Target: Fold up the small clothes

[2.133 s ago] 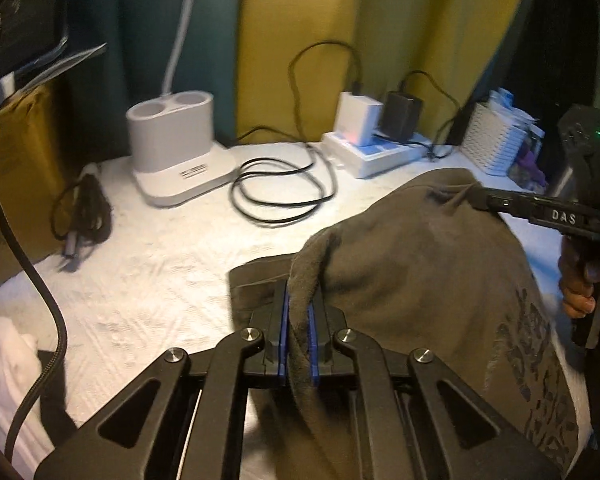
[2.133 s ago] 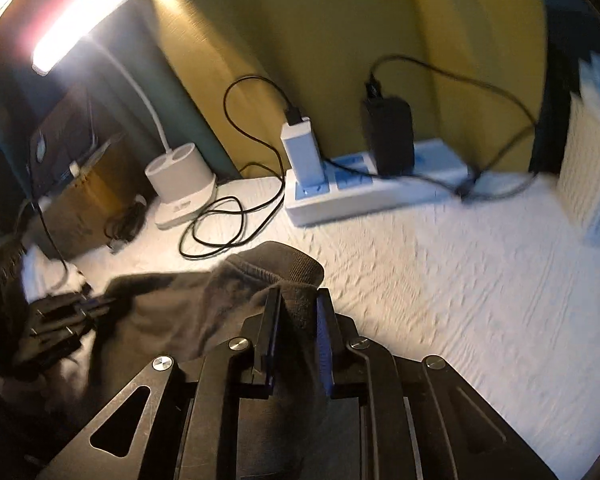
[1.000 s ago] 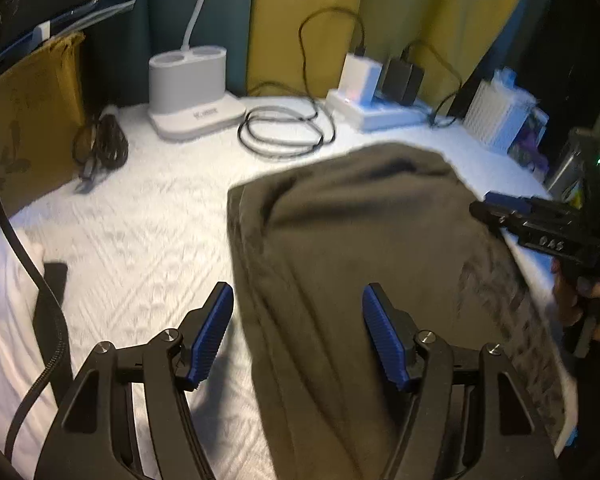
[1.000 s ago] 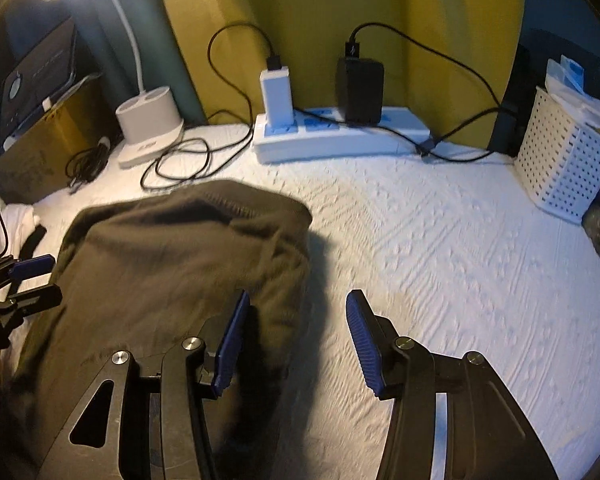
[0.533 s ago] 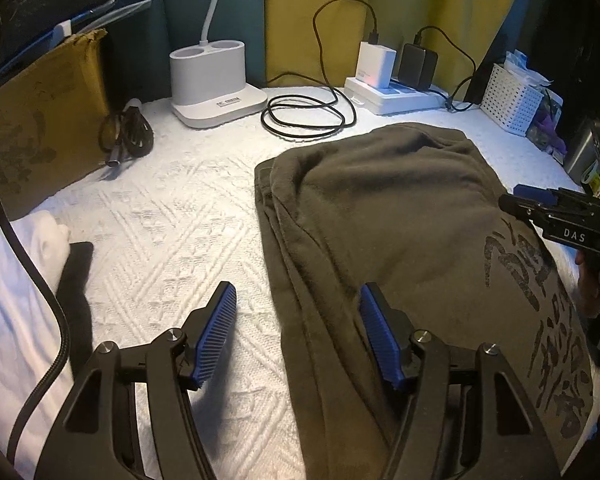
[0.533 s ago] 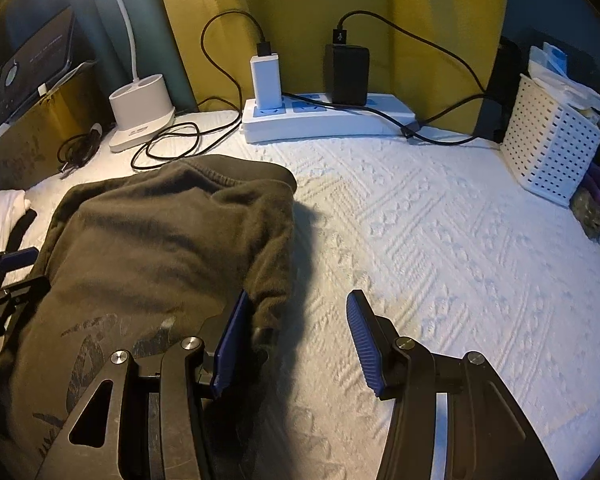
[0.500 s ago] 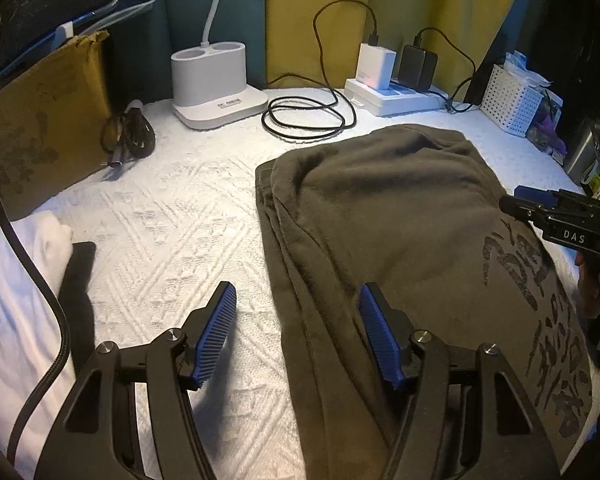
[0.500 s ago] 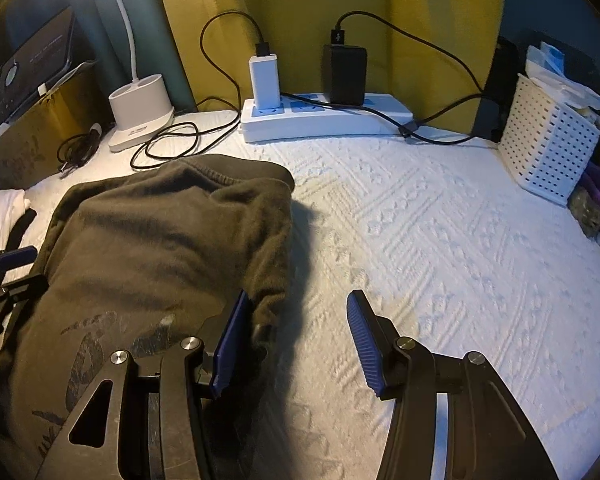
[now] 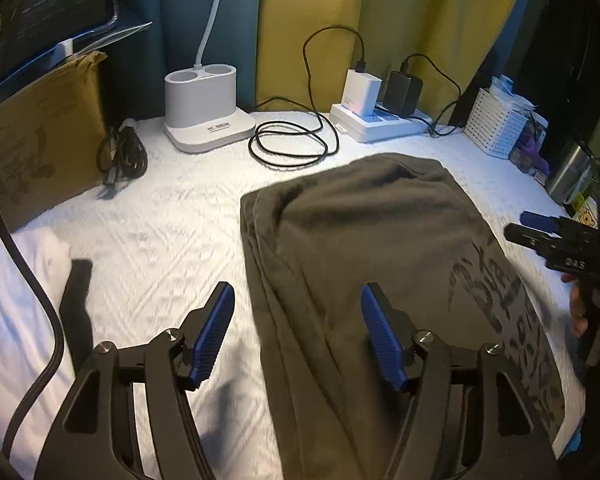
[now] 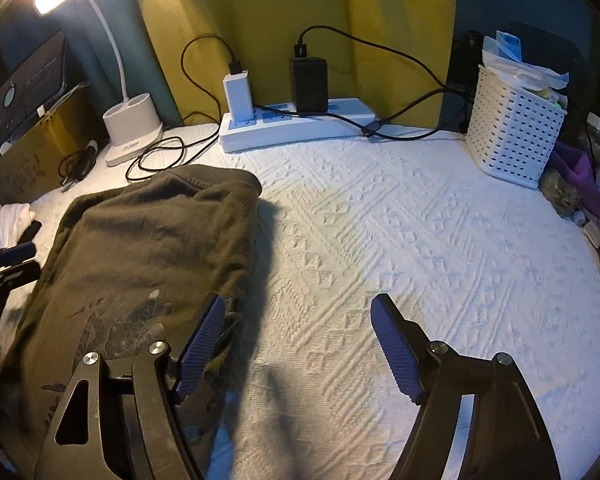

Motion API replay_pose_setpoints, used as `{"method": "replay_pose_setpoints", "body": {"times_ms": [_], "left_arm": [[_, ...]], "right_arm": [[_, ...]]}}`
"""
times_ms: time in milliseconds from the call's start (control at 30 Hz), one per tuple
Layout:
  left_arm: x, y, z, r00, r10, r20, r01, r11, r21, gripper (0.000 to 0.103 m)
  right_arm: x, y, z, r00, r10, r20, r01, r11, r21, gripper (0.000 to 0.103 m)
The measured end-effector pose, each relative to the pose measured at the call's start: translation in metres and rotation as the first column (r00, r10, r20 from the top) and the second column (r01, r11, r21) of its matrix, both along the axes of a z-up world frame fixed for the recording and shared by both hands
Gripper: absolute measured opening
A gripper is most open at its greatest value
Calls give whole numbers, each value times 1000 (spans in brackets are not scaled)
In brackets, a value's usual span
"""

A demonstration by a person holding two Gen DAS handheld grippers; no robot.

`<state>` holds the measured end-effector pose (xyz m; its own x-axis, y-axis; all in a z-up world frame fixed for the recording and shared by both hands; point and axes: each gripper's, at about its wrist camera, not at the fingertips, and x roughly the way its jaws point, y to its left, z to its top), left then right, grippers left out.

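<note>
**Both hand-held grippers spread wide over a folded shirt**

Two hand-held grippers hover with blue pads apart, gripping nothing. The left hand-held gripper (image 9: pixel 296 336) straddles the near left edge of the dark olive shirt (image 9: pixel 372 248), one pad over the white textured tabletop (image 9: pixel 172 232), the other over the cloth. The right hand-held gripper (image 10: pixel 296 346) has its left pad at the shirt's right edge and its right pad above bare covering. The shirt lies folded flat, its printed graphic facing up. Behind it sit a coiled black cable (image 9: pixel 292 144), a white lamp base (image 9: pixel 204 112), a power strip (image 10: pixel 296 126) with two chargers, and a white perforated basket (image 10: pixel 516 132).
</note>
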<state>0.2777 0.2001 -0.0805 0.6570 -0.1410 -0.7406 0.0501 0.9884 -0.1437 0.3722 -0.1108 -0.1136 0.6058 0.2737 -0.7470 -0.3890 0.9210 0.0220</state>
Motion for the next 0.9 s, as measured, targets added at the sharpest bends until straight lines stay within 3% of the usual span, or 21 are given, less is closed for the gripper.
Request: {"method": "replay_pose_setpoints", "body": {"times_ms": [200, 500, 633, 900], "left_arm": [[31, 2, -1, 1000, 7, 0, -7, 999, 32, 67], [67, 3, -22, 995, -25, -94, 23, 1000, -20, 71], [67, -11, -22, 995, -56, -80, 60, 997, 52, 73], [65, -17, -25, 995, -92, -32, 94, 993, 76, 73]], "right_arm": [[16, -4, 8, 1000, 6, 18, -6, 999, 32, 77], [48, 25, 1, 995, 101, -6, -99, 988, 120, 77], [60, 43, -11, 987, 154, -42, -147, 979, 144, 77], [55, 77, -26, 971, 230, -64, -218, 964, 151, 77]]}}
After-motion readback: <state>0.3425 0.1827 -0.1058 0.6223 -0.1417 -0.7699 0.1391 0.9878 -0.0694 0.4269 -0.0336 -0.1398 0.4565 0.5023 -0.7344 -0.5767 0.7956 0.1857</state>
